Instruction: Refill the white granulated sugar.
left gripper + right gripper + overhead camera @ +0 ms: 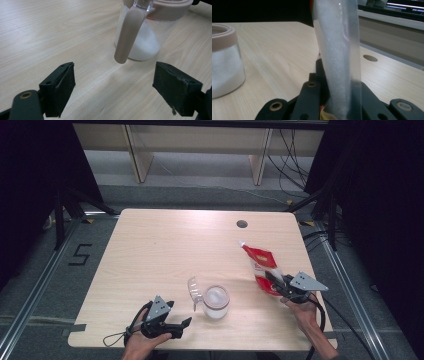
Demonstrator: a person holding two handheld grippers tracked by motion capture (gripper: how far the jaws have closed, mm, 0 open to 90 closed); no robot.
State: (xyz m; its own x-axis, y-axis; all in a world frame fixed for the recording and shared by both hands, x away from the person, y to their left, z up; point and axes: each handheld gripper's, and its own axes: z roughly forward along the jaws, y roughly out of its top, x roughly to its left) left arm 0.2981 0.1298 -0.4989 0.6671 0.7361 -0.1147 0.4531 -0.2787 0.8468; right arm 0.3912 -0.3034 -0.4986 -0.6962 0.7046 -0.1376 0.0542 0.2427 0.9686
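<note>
A glass jar [216, 303] with a pinkish rim holds white granules and stands near the table's front edge. Its clear hinged lid [192, 290] is tipped open to the left. My left gripper [181, 327] rests low on the table just left of the jar, open and holding nothing. In the left gripper view the jar [146, 40] and its pink latch arm [128, 35] lie just beyond the open left gripper [116, 90]. My right gripper [274, 281] is shut on the lower end of a red-and-white bag [261, 265], held tilted up to the right of the jar. In the right gripper view the bag [338, 50] shows clear film with white granules inside, pinched in the right gripper [329, 77].
The wooden table [150, 250] has a round cable hole [242, 224] at its back right. Dark curtains flank it, and cables run across the floor behind. The jar [223, 62] sits left of the bag in the right gripper view.
</note>
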